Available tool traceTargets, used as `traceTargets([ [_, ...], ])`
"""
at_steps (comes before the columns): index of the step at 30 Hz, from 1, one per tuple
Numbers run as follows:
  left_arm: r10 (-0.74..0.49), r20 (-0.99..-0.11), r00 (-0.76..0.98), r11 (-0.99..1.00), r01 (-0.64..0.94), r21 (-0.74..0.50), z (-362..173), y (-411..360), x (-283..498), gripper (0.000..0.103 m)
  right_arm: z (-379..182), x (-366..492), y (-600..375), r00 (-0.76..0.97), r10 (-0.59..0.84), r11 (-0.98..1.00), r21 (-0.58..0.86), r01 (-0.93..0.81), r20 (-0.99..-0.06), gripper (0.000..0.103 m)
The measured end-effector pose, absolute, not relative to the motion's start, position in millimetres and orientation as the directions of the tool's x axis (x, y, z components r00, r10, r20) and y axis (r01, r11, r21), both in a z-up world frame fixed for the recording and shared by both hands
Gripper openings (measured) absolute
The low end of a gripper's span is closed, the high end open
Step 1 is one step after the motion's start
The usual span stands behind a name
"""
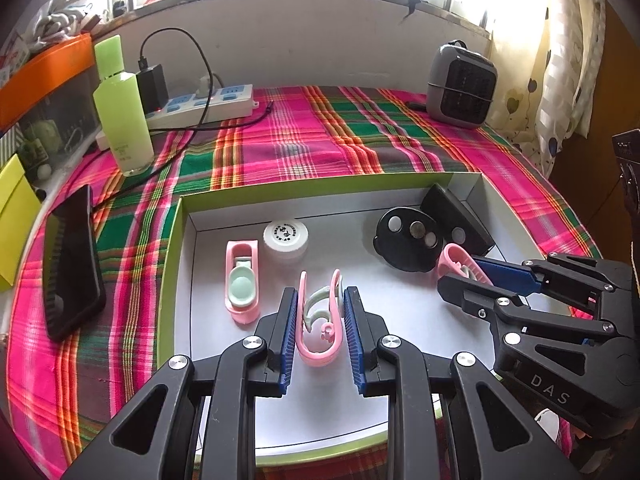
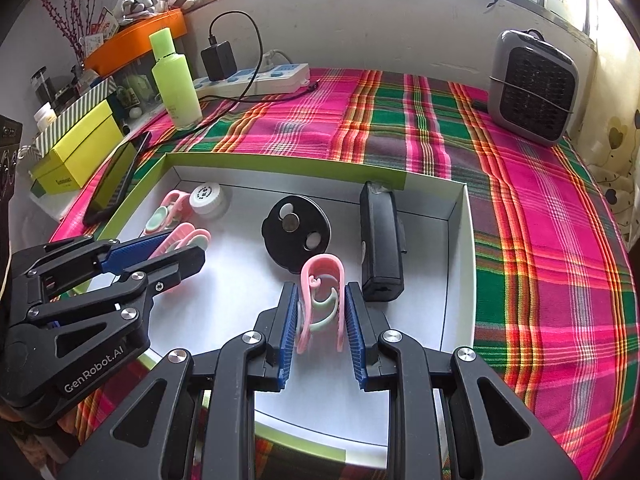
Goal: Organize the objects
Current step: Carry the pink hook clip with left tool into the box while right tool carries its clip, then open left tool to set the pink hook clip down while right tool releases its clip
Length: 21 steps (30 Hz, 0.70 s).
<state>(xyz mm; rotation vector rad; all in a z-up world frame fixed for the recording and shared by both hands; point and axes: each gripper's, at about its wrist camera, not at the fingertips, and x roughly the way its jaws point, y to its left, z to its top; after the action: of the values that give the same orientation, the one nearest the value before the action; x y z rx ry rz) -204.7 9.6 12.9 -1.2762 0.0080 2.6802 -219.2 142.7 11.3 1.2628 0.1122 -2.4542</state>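
Each hand's fingers squeeze a pink clip inside the green box: the left gripper holds one pink clip, the right gripper another clip, so lift slowly, missing the black disc behind.

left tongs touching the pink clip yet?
Touching. The left wrist view shows both pads of the left tongs pressed on the pink clip's sides.

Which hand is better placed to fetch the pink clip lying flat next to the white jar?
Left. The left gripper sits beside the flat clip; the right gripper is across the tray, by the black box.
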Motion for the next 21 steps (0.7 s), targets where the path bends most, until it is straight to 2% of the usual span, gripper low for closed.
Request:
traceTargets([
  [21, 0.151, -0.780, -0.607, -0.985, -0.154, -0.071, 7.7, 8.0, -211.1, 0.021, 10.7, -226.4, 139.1, -0.534, -0.269, -0.927, 0.064, 0.370, -0.802, 0.025],
])
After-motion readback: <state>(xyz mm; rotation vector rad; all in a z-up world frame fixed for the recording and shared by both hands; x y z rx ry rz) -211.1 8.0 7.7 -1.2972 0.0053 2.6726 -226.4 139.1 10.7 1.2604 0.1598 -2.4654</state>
